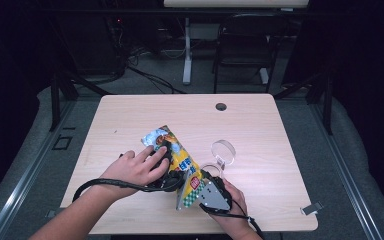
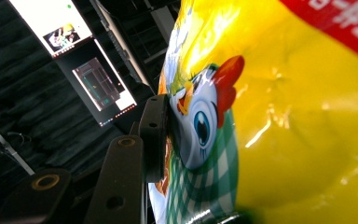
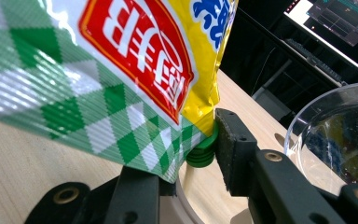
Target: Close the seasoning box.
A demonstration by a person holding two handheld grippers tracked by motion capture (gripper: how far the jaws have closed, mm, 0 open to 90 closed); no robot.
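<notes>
A yellow snack bag (image 1: 176, 155) lies on the table (image 1: 260, 125) near its front edge, slanting from about eleven o'clock down to five o'clock, and both grippers grasp it. The left gripper (image 1: 164, 159), under the person's left hand (image 1: 137, 167), is clenched on the bag's middle; in the left gripper view one black pad (image 2: 154, 135) presses flat against the printed chicken face on the bag (image 2: 279, 116), the other jaw hidden behind the foil. The right gripper (image 1: 200, 186), at the bag's five o'clock end, is clamped on the green-checked corner; in the right gripper view that corner of the bag (image 3: 121, 84) sits between the jaws, with a small green disc (image 3: 201, 151) squeezed against the right pad. A clear bowl (image 1: 223, 151) stands just beside the bag at its three o'clock, touching nothing I can make out, and shows at the right of the right gripper view (image 3: 335, 135).
</notes>
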